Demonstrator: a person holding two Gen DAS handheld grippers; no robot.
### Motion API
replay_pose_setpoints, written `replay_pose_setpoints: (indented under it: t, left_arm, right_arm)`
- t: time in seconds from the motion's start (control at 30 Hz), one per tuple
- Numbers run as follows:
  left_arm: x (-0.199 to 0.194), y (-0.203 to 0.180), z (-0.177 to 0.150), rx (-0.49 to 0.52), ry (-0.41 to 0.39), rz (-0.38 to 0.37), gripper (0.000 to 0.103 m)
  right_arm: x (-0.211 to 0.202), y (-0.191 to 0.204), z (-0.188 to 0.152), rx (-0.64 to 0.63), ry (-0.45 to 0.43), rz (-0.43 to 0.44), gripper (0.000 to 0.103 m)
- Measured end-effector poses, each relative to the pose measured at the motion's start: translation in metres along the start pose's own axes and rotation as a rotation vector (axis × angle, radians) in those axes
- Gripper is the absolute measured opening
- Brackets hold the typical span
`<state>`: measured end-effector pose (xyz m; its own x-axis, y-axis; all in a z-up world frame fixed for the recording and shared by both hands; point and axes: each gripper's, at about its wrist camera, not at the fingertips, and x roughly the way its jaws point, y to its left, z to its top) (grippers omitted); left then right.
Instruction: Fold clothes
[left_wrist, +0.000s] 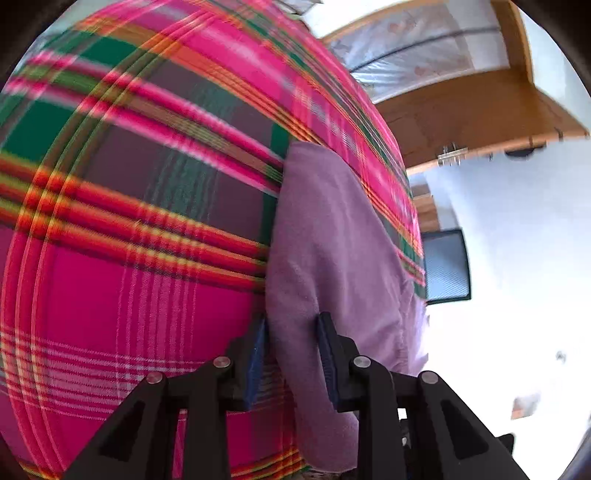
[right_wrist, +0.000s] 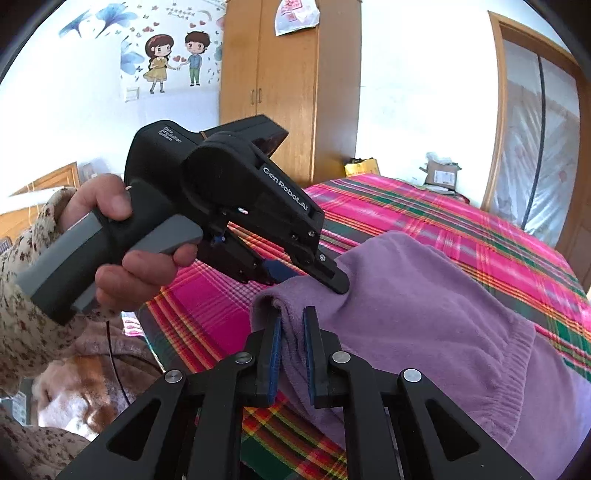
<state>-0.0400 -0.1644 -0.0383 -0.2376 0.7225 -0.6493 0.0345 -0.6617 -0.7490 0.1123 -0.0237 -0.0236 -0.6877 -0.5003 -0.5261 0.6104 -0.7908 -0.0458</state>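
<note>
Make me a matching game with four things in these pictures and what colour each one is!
Things:
1. sweater
2. bed sheet
3. wardrobe
4. pads on the right tongs

Colours:
A. blue
B. light purple
C. pink plaid with green and orange stripes
D. brown wood

Pairs: 1-B, 2-C, 3-D, 4-A

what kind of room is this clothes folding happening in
Most likely a home bedroom. The purple garment lies on a bed under a pink plaid bedspread, a wooden wardrobe stands against the wall, and cartoon wall stickers decorate it.
</note>
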Motion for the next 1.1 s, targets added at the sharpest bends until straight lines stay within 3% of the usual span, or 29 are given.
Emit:
replay_pose_setpoints:
  t: [0.47,0.57,0.67,0.8,0.9,1.1]
  left_arm:
    - [0.014,0.001,0.024,-0.051,0.046,-0.051,0.03]
    - [0.017,-0.004,0.025,-0.01,0.05,-0.032,0.014]
    - [0.016,-0.003,0.026,-0.001,0.051,-0.03,0.014]
    - [0.014,0.005,0.027,-0.022,0.059,-0.041,0.014]
    - [0.013,0.007,0.026,-0.026,0.062,-0.046,0.014]
    - [0.012,0.006,0.03,-0.04,0.077,-0.045,0.014]
  right_arm:
    - [-0.003,0.002,0.0,-0.005,-0.009,-0.003,0.012]
    - [-0.003,0.003,-0.001,-0.008,-0.001,-0.015,0.012]
    - [-0.001,0.004,-0.003,-0.019,0.008,-0.023,0.016]
    - [-0.005,0.015,-0.003,-0.067,-0.019,-0.011,0.035]
    - [-0.007,0.026,-0.004,-0.112,-0.034,-0.012,0.036]
    - [0.016,0.038,-0.007,-0.158,0.046,-0.073,0.037]
